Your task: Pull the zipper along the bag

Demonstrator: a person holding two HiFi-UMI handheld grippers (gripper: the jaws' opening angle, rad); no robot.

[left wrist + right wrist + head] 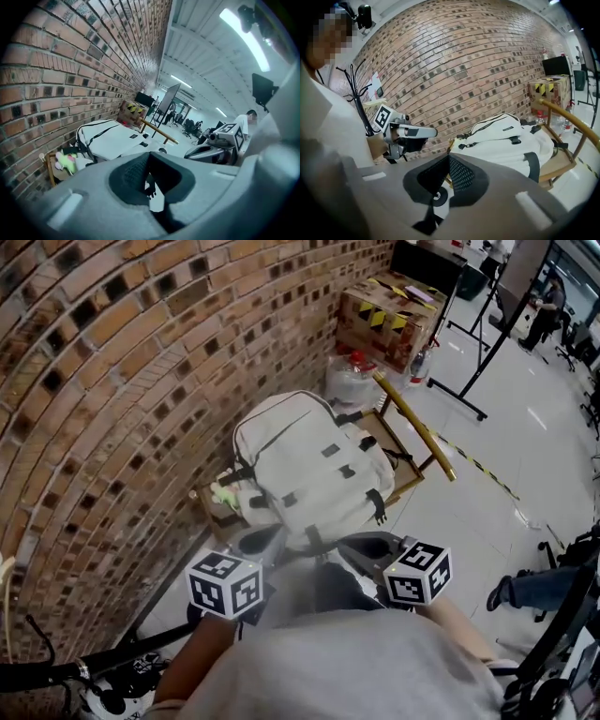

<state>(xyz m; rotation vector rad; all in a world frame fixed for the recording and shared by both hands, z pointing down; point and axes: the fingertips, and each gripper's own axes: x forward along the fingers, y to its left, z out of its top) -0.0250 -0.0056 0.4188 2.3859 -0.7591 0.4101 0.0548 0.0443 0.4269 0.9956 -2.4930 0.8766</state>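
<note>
A white backpack (314, 465) with black straps lies on a wooden chair (417, 427) against the brick wall. A dark zipper line (272, 432) runs round its top panel. The backpack (110, 138) also shows in the left gripper view, and the right gripper view has the backpack (506, 140) ahead and to the right. My left gripper (262, 542) and right gripper (373, 546) hang side by side close to my body, short of the bag's near edge. Both are shut with nothing between the jaws. Neither touches the bag.
A cardboard box (389, 315) with yellow-black tape and a water bottle (354, 371) stand behind the chair. A green plush toy (225, 493) sits at the bag's left. A board stand (469, 371) is at the back right, and a seated person's legs (534, 587) are at the right.
</note>
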